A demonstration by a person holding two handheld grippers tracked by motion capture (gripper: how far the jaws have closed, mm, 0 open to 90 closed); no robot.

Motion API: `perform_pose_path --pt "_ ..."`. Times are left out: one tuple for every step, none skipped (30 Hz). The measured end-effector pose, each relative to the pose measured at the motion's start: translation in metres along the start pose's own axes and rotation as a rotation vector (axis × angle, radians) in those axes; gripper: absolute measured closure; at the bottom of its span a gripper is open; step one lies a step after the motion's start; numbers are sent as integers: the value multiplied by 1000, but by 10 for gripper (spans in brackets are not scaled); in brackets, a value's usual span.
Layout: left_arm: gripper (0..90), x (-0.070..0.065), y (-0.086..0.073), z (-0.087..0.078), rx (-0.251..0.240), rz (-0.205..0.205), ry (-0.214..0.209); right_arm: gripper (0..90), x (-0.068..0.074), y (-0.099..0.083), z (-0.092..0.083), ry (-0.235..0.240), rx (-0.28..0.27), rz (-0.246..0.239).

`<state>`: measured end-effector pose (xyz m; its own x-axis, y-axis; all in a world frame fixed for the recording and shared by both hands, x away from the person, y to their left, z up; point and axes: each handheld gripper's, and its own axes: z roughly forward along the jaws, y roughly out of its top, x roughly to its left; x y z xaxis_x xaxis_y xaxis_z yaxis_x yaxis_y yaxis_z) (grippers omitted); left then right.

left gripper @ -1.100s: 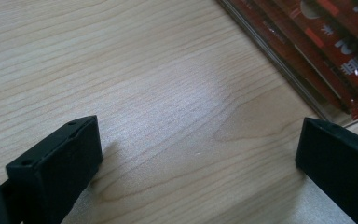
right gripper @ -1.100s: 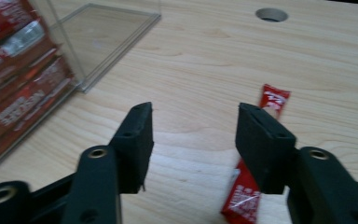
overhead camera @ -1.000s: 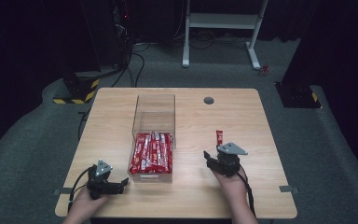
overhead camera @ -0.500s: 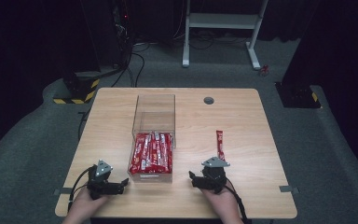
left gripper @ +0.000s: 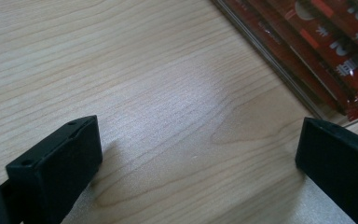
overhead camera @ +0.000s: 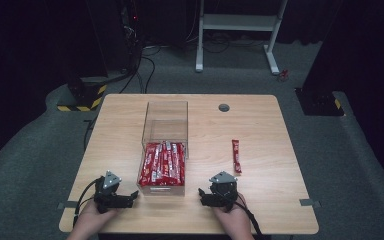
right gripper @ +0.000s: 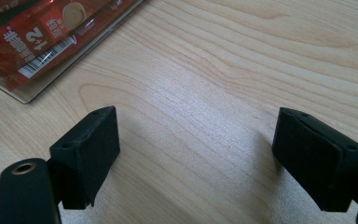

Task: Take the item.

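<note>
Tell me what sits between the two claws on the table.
In the high view, the near end of the clear plastic box of red snack packets sits between the left claw and right claw.

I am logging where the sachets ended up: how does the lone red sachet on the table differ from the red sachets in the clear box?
The lone red sachet lies by itself on the bare table, right of the clear box; the boxed sachets lie packed side by side. The lone one is in the open, while the boxed ones sit behind clear walls at the box's near end. Both run roughly lengthwise, away from the person, and look like the same red packaging.
</note>
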<state>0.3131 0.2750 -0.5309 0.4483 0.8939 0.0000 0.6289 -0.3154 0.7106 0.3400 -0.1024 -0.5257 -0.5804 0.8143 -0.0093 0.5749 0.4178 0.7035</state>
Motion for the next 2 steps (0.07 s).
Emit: perform_pose_path --pt "6 0 0 0 0 0 0 149 0 0 0 0 0 0" --pt "6 0 0 0 1 0 0 148 0 0 0 0 0 1"
